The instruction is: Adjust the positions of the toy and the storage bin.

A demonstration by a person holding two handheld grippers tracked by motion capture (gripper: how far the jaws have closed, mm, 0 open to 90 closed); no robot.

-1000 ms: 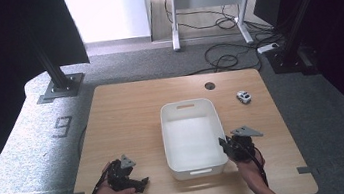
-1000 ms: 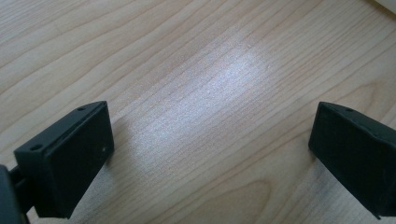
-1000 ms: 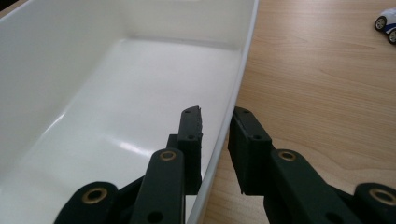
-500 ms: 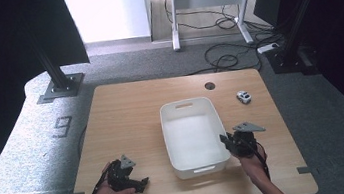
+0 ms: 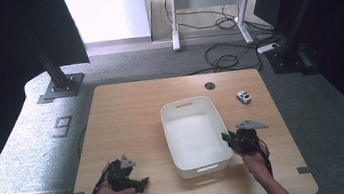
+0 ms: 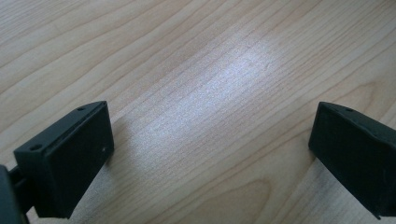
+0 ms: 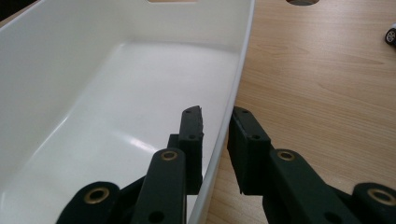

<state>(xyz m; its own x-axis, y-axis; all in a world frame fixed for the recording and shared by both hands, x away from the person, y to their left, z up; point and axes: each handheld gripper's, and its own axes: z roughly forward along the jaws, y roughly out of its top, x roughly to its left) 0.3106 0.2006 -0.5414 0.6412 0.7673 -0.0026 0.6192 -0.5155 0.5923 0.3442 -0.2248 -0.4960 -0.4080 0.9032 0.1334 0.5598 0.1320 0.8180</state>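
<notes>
With R gripper (image 7: 215,126) clamped on the right wall of the empty white plastic bin (image 5: 175,137) at table (image 5: 126,113) centre, keep grip square w/ rim, slide slowly; L gripper (image 5: 129,179) idles near front edge, jaws apart.
</notes>
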